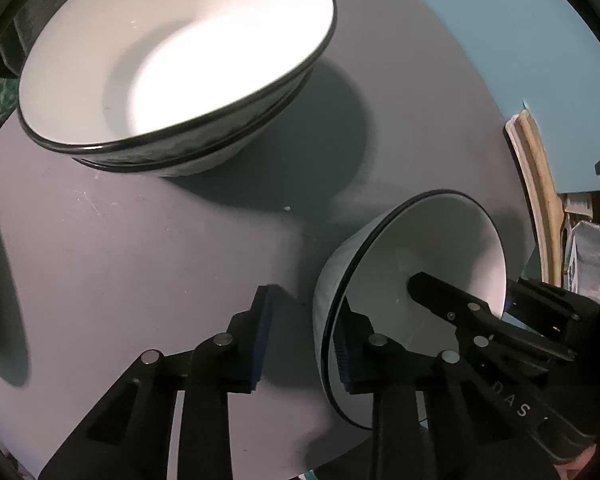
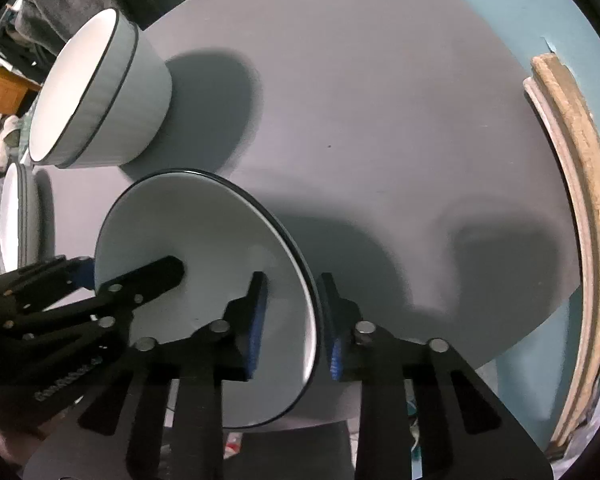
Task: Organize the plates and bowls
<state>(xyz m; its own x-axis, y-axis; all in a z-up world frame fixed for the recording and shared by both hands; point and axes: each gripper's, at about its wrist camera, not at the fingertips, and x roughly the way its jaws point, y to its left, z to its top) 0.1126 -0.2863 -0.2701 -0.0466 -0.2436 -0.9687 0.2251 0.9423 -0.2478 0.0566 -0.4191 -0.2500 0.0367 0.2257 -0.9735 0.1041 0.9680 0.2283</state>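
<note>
Both your grippers, left [image 1: 302,340] and right [image 2: 290,326], straddle the bowl's [image 2: 204,248] rim, pads not clearly pressing. Clench firmly, then carry it onto the stack [image 1: 172,68].

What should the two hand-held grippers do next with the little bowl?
Probably squeeze shut on its rim. The left hand-held gripper and the right hand-held gripper straddle opposite sides of the small bowl, one finger inside and one outside, but a gap shows beside the pads. It needs a firm grip before it can be lifted towards the stacked bowls.
</note>
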